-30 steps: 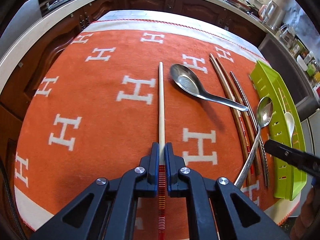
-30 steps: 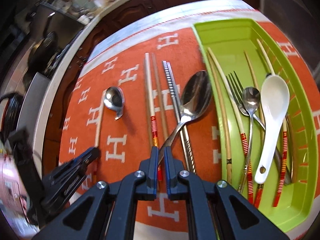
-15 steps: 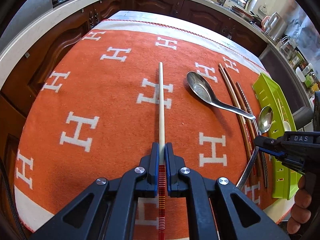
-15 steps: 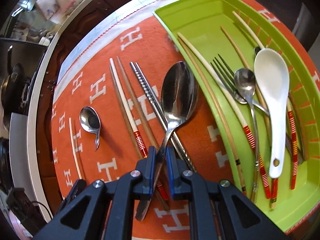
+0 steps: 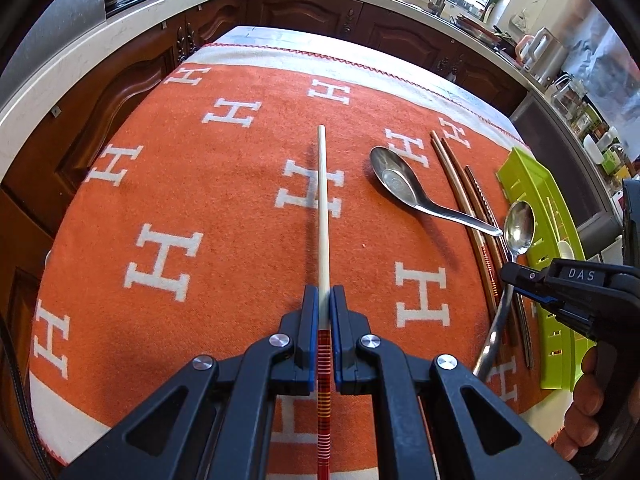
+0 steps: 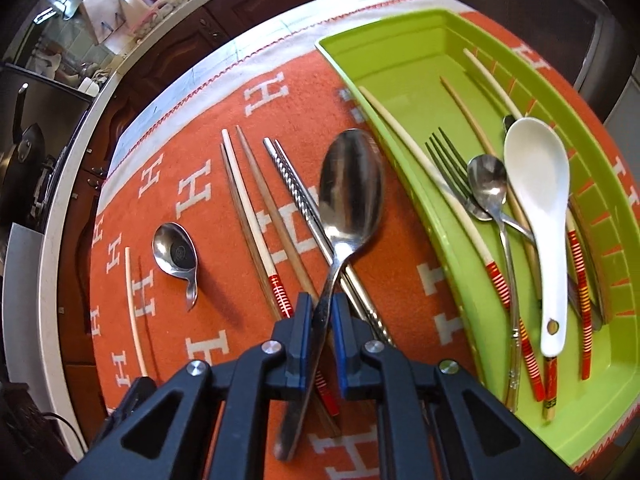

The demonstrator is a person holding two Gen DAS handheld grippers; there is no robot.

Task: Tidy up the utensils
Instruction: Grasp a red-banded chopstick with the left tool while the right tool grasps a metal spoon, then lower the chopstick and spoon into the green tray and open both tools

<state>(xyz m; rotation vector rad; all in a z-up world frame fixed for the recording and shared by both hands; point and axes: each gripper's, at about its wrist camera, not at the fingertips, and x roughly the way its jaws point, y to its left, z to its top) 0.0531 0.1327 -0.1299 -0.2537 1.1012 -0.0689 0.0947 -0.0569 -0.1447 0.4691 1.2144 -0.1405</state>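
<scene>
My left gripper (image 5: pixel 324 300) is shut on a pale chopstick (image 5: pixel 322 200) with a red-striped end, which points straight ahead over the orange cloth. My right gripper (image 6: pixel 322 308) has its jaws closing on the handle of a large steel spoon (image 6: pixel 352 192); the pads press on the handle. The spoon's bowl hangs over a pair of metal chopsticks (image 6: pixel 296 184). In the left wrist view the same spoon (image 5: pixel 519 224) and the right gripper (image 5: pixel 516 276) show at the right. The green tray (image 6: pixel 400 60) lies right of the spoon.
In the tray lie a white ceramic spoon (image 6: pixel 536 184), a fork (image 6: pixel 444 156), a small spoon (image 6: pixel 486 180) and several chopsticks. On the cloth are a short steel spoon (image 5: pixel 394 178) and wooden chopsticks (image 6: pixel 248 208). Dark cabinets and counters surround the table.
The right gripper has rolled with the large spoon in it, and the spoon's bowl has swung and lifted. In the left wrist view the right gripper has come further in. The left gripper keeps its chopstick.
</scene>
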